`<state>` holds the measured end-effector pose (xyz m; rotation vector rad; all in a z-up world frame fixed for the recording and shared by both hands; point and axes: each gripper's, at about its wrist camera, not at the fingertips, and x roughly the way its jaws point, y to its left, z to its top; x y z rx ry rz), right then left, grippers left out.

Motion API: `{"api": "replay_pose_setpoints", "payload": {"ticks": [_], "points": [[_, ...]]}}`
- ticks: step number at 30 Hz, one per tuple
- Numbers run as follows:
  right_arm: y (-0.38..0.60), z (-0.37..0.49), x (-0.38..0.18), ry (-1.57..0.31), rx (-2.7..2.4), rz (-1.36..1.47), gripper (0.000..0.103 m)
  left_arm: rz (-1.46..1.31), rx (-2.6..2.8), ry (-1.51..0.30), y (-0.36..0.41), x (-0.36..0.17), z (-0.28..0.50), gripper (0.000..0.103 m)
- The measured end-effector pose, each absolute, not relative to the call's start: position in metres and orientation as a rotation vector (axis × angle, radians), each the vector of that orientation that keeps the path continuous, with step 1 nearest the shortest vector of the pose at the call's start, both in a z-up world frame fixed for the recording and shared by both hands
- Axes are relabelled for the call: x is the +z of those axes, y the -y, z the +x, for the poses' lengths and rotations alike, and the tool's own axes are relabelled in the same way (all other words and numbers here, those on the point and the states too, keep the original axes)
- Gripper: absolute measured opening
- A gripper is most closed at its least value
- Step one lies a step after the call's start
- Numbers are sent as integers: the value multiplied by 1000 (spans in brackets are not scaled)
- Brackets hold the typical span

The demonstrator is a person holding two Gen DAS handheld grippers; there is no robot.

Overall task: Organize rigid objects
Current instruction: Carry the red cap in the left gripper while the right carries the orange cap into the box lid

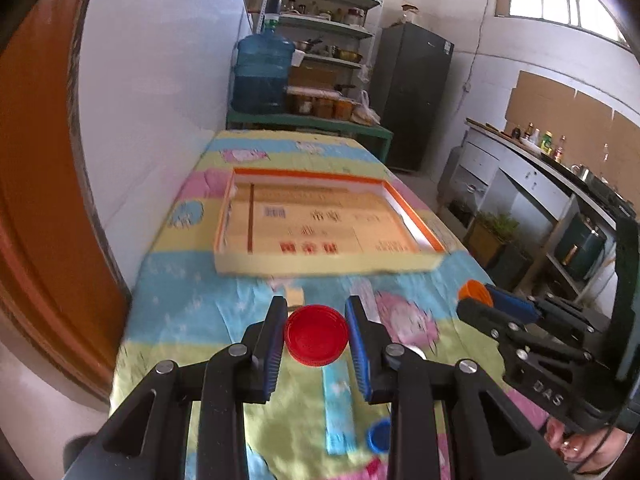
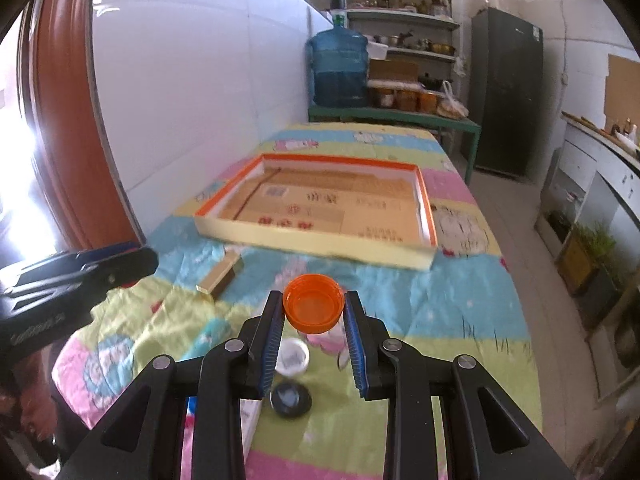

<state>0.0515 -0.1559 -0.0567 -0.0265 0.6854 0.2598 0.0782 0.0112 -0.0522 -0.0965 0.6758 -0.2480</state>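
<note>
Left wrist view shows the left gripper [image 1: 316,334] clenched on a red bottle cap [image 1: 316,335], its blue pads pressing the ribbed rim from both sides, the cap held above a cartoon-print tablecloth [image 1: 192,312]. Beyond it lies a shallow cardboard tray [image 1: 320,266] with an orange inner edge, nothing in it but its printed floor. A blue cap [image 1: 379,435] lies on the cloth beneath the left gripper's right finger. At the right edge of this view the right gripper [image 1: 478,296] carries an orange bottle cap [image 1: 472,290].

Right wrist view confirms that grip: the orange cap [image 2: 313,303], hollow side facing the camera, is pinched between the pads, raised off the cloth. Under it on the cloth rest a white cap [image 2: 293,356] and a dark cap [image 2: 291,399], close together. A small tan box [image 2: 221,276] lies near the tray's front-left corner. Motion blur softens the tray print.
</note>
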Motion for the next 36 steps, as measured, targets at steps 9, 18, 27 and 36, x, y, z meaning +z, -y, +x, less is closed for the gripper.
{"api": "replay_pose_setpoints", "payload": {"ticks": [9, 18, 27, 36], "points": [[158, 109, -35, -675, 311, -42, 31, -51, -202, -653, -13, -32, 139, 30], [153, 171, -30, -692, 355, -70, 31, -70, -201, -697, -18, -31, 210, 30], [150, 236, -51, -771, 369, -65, 31, -70, -181, -764, -13, -48, 274, 30], [149, 284, -83, -868, 369, -47, 31, -57, -167, -827, -5, -76, 310, 30]]}}
